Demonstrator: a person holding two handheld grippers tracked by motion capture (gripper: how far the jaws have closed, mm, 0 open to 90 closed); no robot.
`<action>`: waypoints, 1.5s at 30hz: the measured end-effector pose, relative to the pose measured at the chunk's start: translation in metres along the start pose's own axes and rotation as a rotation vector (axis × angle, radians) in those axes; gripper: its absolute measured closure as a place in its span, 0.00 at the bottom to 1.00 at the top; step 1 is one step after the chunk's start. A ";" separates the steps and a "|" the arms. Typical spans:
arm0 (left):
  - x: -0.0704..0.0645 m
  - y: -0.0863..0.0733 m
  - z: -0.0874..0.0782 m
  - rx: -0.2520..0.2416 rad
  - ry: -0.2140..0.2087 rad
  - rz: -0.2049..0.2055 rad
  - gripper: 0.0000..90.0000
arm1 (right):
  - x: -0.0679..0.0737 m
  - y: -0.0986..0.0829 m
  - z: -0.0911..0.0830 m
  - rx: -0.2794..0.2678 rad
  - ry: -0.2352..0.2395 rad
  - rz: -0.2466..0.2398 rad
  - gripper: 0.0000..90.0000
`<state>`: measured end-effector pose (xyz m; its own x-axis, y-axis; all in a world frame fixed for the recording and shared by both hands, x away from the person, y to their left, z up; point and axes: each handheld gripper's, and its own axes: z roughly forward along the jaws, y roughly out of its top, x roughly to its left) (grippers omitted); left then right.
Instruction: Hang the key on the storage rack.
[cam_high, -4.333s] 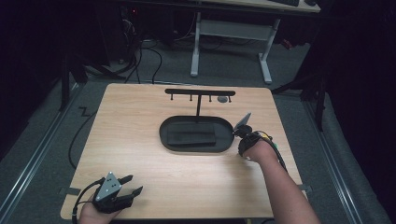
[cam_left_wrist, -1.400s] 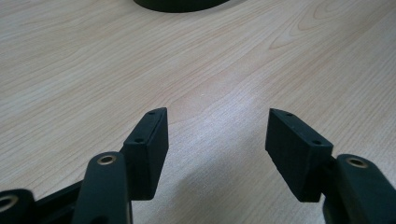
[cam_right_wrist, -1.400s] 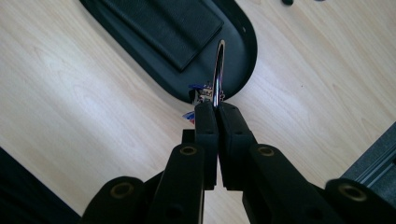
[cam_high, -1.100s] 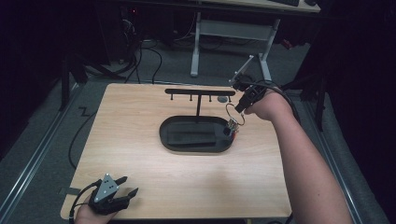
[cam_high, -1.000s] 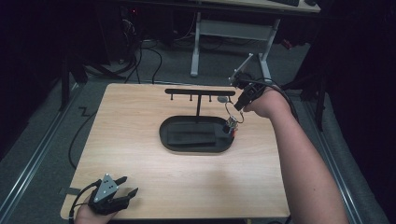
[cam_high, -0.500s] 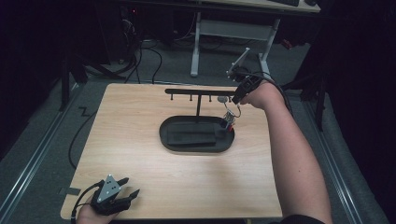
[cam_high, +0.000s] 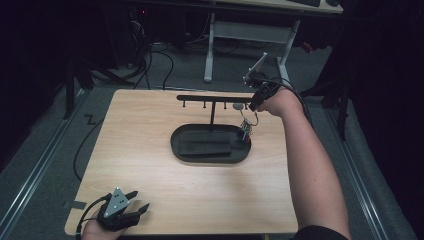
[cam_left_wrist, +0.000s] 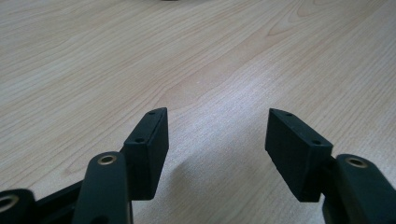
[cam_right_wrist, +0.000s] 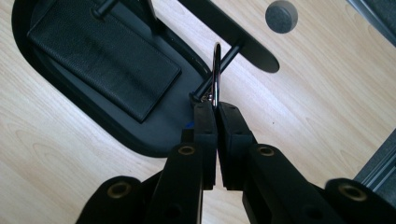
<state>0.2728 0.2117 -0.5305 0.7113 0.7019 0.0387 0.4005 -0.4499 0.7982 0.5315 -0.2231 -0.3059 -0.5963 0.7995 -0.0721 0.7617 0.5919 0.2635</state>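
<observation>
High view: the right gripper (cam_high: 255, 98) is held at the upper right of the table (cam_high: 150, 165), beside the right end of the black hook rack (cam_high: 212, 98). Its jaws are closed on a metal key ring (cam_right_wrist: 216, 74), from which a bunch of keys (cam_high: 245, 129) hangs above the right end of the oval black tray (cam_high: 200, 156). A dark flat wallet (cam_right_wrist: 105, 51) is seen inside the tray. At the lower left, the left gripper (cam_left_wrist: 215, 135) is rested on bare wood, jaws wide apart and empty.
</observation>
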 end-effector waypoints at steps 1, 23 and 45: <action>0.000 0.000 0.000 0.004 -0.002 0.003 0.45 | 0.000 0.000 0.001 -0.001 -0.003 -0.005 0.97; -0.002 0.002 0.000 0.013 0.001 0.022 0.47 | 0.011 -0.010 -0.004 -0.078 -0.024 0.034 0.84; -0.006 0.005 0.005 0.017 0.008 0.031 0.46 | 0.032 -0.067 0.013 -0.181 0.028 0.081 0.48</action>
<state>0.2737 0.2028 -0.5294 0.7191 0.6916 0.0676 0.3884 -0.4807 0.7862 0.4643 -0.2358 -0.3380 -0.5433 0.8393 -0.0174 0.7514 0.4954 0.4359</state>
